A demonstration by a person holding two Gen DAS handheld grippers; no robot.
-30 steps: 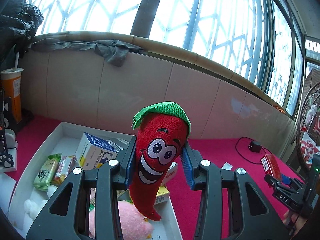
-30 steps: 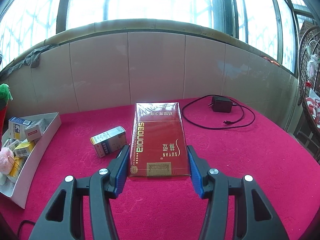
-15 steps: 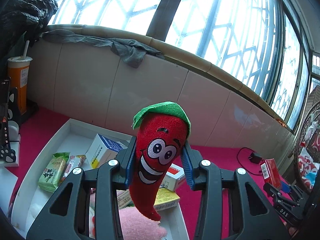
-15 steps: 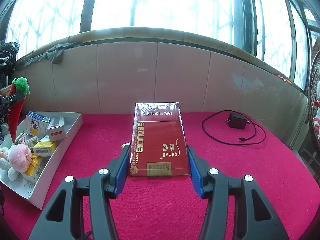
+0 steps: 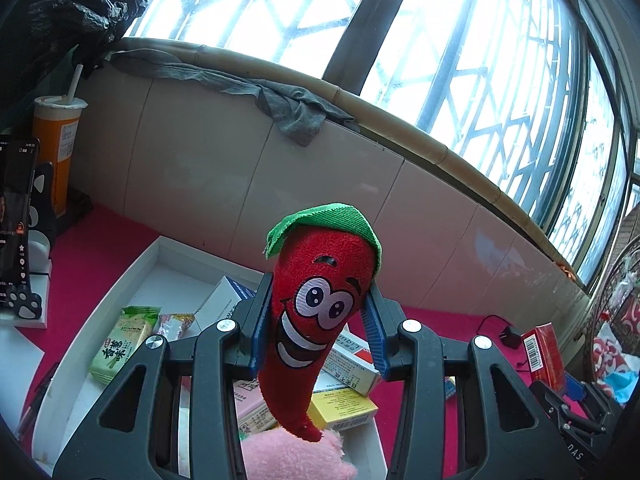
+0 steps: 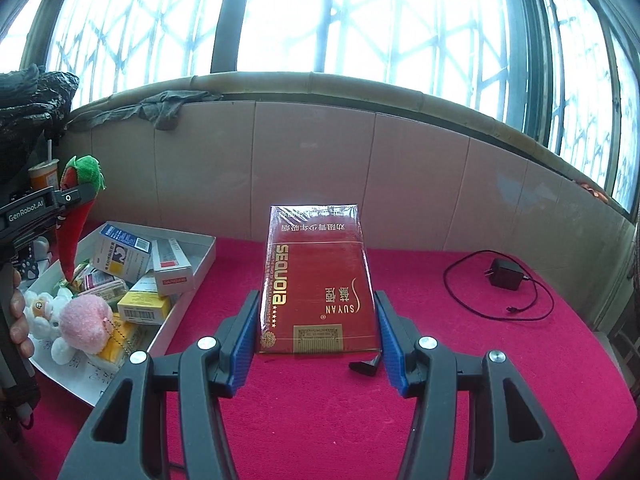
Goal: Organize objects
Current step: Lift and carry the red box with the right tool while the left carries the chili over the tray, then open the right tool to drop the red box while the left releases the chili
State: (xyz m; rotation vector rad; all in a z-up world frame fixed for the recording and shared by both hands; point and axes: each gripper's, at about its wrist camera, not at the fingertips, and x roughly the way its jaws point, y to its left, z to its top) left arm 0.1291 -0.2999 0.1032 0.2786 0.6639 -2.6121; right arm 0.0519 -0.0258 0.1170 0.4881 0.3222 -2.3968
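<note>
My left gripper (image 5: 318, 320) is shut on a red plush chili pepper (image 5: 316, 308) with a green cap and a cartoon face. It hangs over the white tray (image 5: 120, 276), which holds several small boxes and snack packs. My right gripper (image 6: 316, 320) is shut on a red carton (image 6: 316, 276), lifted above the pink tabletop to the right of the tray (image 6: 200, 268). From the right wrist the chili (image 6: 76, 216) and the left gripper (image 6: 72, 198) show at the far left, above the tray. A pink plush ball (image 6: 86, 318) lies in the tray.
A tiled wall and window sill with a grey cloth (image 5: 296, 108) run behind the table. An orange cup with a straw (image 5: 60, 144) and a phone on a stand (image 5: 16, 216) stand left of the tray. A black charger and cable (image 6: 508, 280) lie at the right.
Both views have swung left: the tray has come closer in the right wrist view and the loose box beside the carton has gone out of sight. Both grips are unchanged.
</note>
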